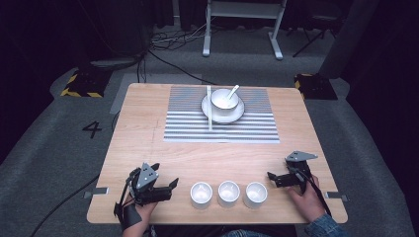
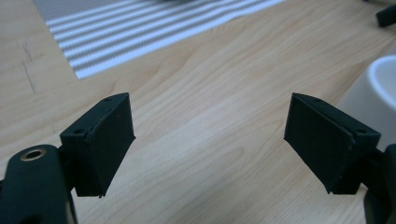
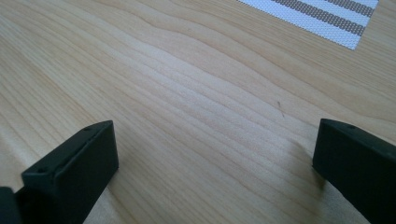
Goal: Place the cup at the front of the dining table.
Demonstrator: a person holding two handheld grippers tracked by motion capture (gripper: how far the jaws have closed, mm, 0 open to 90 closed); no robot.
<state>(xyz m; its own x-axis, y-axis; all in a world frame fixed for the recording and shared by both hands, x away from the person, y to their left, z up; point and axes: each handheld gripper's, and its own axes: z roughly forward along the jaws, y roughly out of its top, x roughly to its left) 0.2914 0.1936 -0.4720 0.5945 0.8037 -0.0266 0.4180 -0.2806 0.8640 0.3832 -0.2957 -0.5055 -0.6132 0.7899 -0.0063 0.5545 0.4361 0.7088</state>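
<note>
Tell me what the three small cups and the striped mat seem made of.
Three small cups: probably glazed white ceramic; smooth, thick-walled, faintly glossy. Striped mat: looks like woven plastic or fabric mesh; a fine dotted weave shows in the right gripper view.

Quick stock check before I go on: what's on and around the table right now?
cups: 3, white, row at near edge between the tools
placemat: 1, grey-white striped, far middle
plate: 1, white, on the placemat
bowl: 1, white, on the plate
spoon: 1, white, in the bowl
chopsticks: 1 pair, pale, across plate's left rim
table: 1, light wood
left tool: 1, black, open, left of cups
right tool: 1, black, open, right of cups
</note>
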